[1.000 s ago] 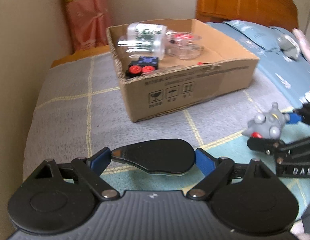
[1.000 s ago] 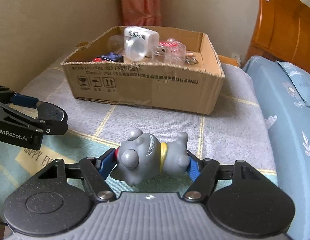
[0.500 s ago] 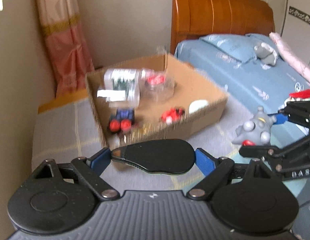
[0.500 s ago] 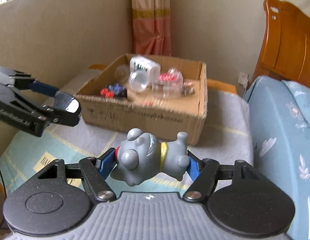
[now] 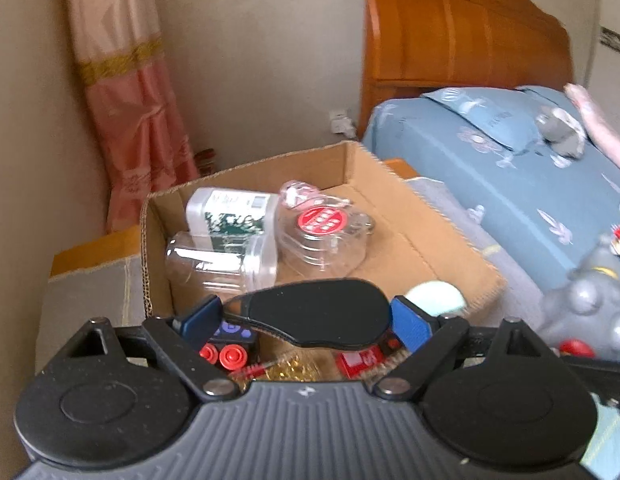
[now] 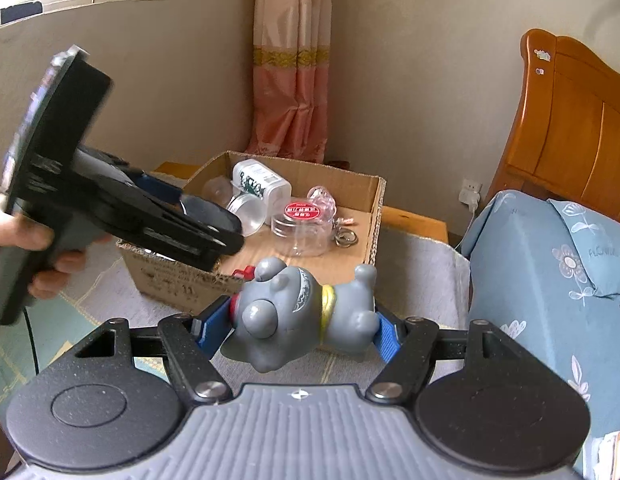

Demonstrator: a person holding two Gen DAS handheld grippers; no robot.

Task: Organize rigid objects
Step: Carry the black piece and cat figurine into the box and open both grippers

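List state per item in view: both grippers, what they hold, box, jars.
left gripper: shut on black oval object, over the box
right gripper: shut on grey toy dog, short of the box
cardboard box: open-topped, partly filled
red-lidded clear jar: lid on

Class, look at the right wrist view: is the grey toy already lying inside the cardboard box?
No, the grey toy is clamped between the right gripper fingers, in front of the box, not in it.

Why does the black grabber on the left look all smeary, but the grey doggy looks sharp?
Right wrist view: the left gripper is motion-blurred, while the grey dog toy is crisp, clamped in the right gripper. Left wrist view: the toy blurs at the edge.
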